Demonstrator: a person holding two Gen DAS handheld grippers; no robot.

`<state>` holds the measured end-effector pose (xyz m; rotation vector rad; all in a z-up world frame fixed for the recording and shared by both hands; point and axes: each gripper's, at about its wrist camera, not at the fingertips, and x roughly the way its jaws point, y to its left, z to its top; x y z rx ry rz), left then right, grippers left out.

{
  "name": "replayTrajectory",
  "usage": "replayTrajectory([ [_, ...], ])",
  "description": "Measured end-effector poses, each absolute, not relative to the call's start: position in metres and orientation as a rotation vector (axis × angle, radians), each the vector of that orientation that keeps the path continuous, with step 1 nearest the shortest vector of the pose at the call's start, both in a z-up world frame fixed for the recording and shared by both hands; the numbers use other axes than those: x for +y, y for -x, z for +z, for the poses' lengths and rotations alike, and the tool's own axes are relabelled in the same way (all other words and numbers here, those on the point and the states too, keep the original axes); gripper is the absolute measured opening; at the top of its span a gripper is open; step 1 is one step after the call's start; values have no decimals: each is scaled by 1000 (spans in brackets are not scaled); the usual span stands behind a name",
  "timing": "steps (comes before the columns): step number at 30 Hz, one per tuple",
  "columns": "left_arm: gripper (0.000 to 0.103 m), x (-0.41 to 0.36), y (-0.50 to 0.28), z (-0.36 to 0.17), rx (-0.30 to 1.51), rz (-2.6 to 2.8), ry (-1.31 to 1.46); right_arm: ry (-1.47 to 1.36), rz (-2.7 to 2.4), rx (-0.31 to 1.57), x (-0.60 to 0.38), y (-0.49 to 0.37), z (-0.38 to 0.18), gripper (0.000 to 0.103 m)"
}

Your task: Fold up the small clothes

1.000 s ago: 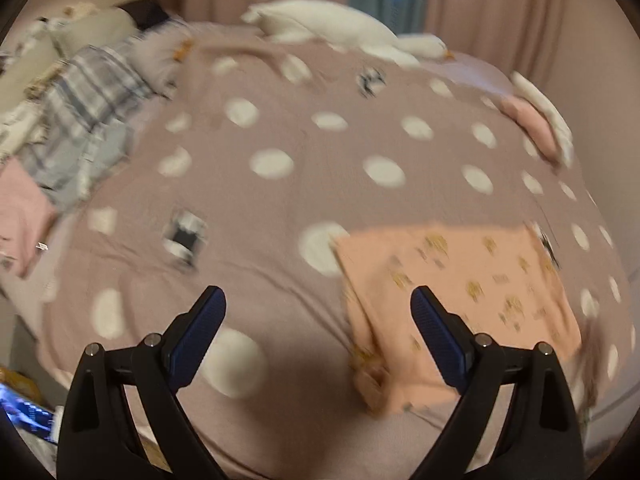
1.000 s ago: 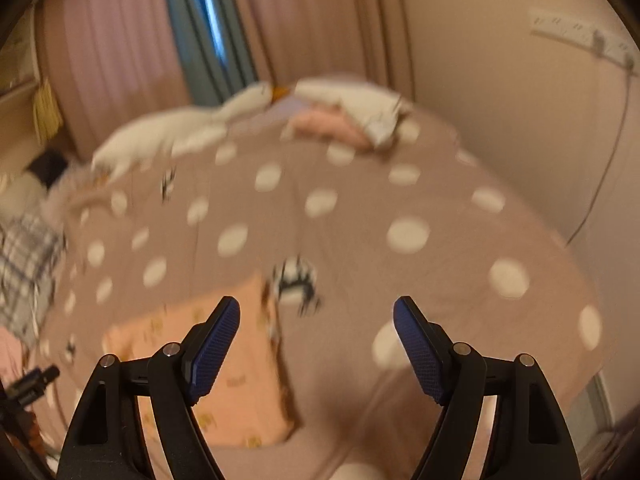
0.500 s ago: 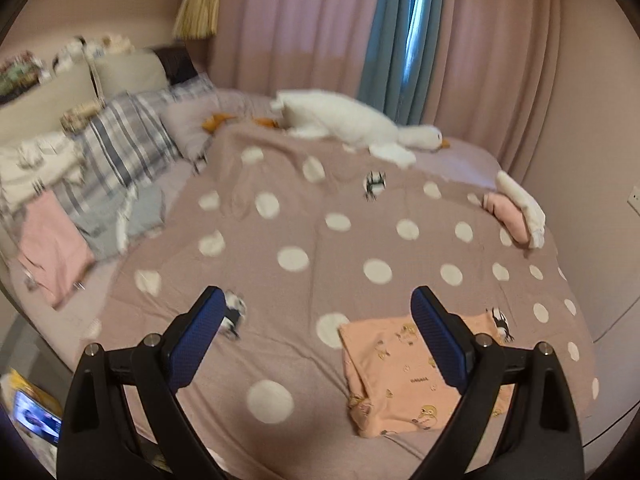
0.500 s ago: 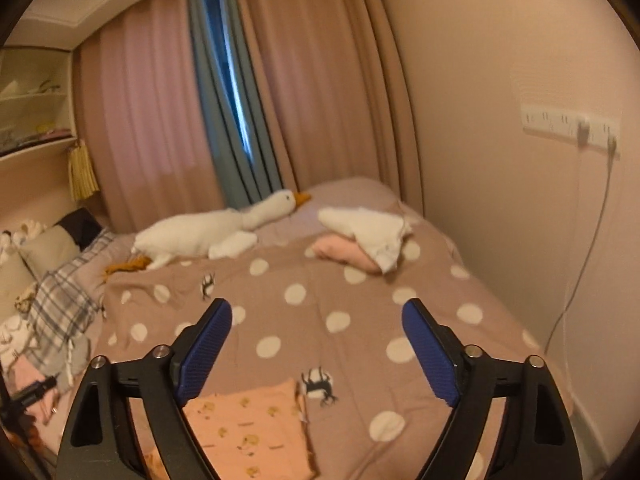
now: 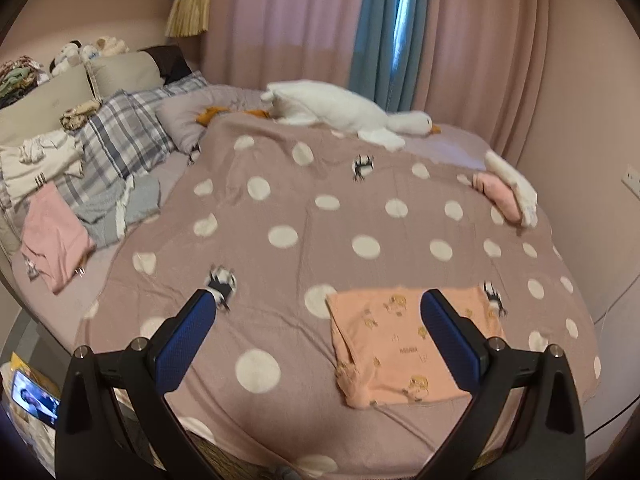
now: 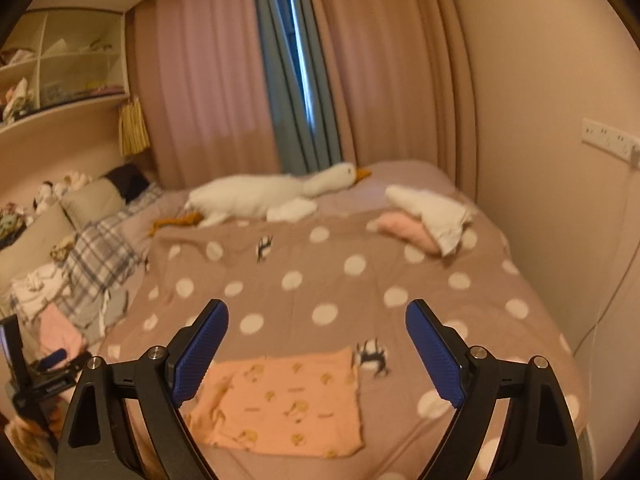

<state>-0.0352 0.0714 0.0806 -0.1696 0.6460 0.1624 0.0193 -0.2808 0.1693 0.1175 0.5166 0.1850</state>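
Soft matt cloth — peach garment (image 5: 400,352)

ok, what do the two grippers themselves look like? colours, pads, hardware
Both look identical. The left gripper and right gripper each have two black plastic jaws shaped like angled struts with triangular cut-outs. The inner faces carry blue textured pads, and round silver screw heads sit on top of the joints. No cables, markings, hands or sleeves are visible.
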Motion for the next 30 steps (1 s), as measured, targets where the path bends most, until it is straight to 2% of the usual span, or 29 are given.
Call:
replayTrajectory([
  [15,103,20,18,-2,808,155,132,-80,150,781,-248,-28,29,90],
  [30,101,8,-21,-77,950,142,150,-161,84,886,-247,-48,-39,90],
])
